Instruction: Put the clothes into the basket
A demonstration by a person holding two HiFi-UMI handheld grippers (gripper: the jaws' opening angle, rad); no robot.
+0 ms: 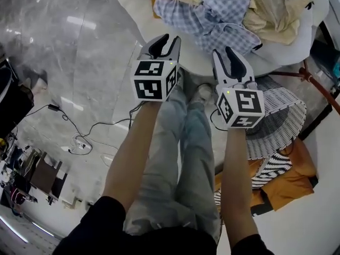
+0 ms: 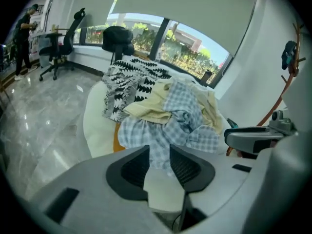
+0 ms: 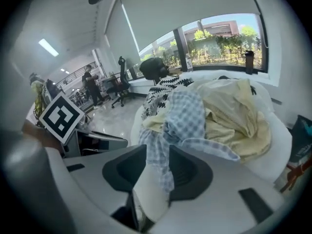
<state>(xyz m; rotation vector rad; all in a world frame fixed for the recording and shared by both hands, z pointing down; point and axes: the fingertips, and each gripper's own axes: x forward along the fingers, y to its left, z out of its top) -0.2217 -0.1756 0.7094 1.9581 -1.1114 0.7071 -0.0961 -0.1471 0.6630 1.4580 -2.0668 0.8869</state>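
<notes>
Jaws parted and empty, the left gripper (image 1: 169,40) and right gripper (image 1: 223,54) hang just short of the white table (image 1: 265,54). Three garments are heaped ahead of them: checked shirt (image 1: 212,15), cream cloth (image 1: 279,9), black-and-white print (image 2: 127,79), the pile cut off at the head view's top edge. One wicker basket (image 1: 281,116), partly hidden behind the right gripper, sits on the floor.

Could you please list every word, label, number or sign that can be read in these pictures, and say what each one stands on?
No words, numbers or brand names can be read in any view.
On the left marker cube of the left gripper: black-and-white square code patterns only, no letters.
On the right marker cube of the right gripper: the same kind of patterns.
On the clothes: checks and woven patterns, no print.
</notes>
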